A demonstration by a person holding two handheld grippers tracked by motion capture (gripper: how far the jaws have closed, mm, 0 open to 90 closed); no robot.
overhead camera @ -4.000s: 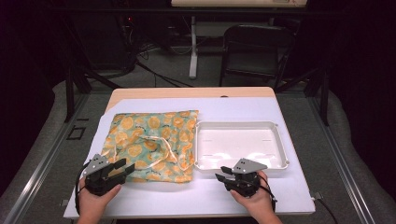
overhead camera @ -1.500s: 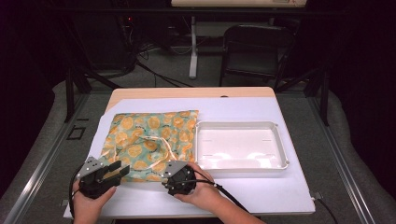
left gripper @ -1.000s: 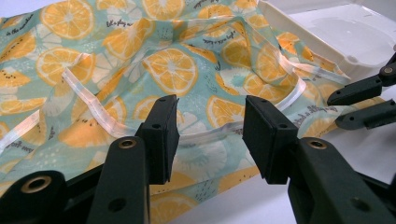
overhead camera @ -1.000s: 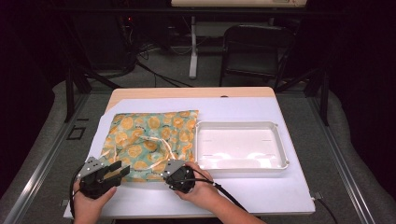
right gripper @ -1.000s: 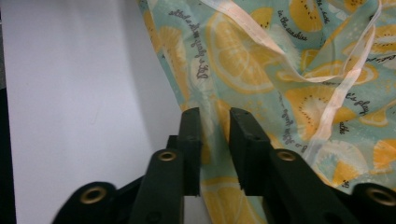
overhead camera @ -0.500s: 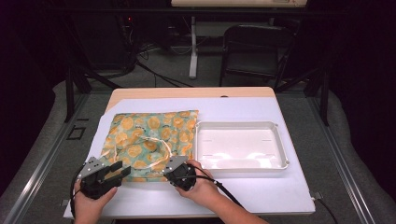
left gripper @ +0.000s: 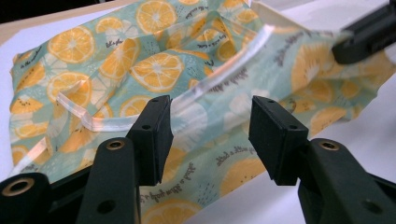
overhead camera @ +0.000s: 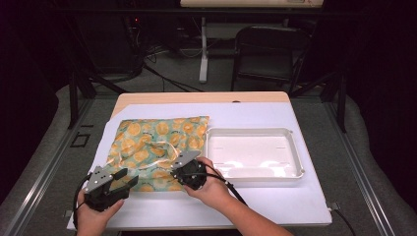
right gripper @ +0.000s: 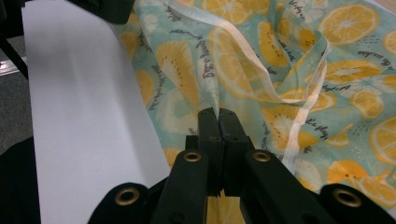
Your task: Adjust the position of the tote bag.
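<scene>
Thin orange-print fabric [right gripper: 261, 70] is pinched in the right tool [right gripper: 218, 114]; left tool [left gripper: 210, 130] gapes.

The left gripper [overhead camera: 129, 179] sits low at about 7 o'clock, its jaws wide apart. The right gripper [overhead camera: 178, 162] sits near 6 o'clock with its jaws pressed tight together. A hand [overhead camera: 214, 189] holds it from behind.
</scene>
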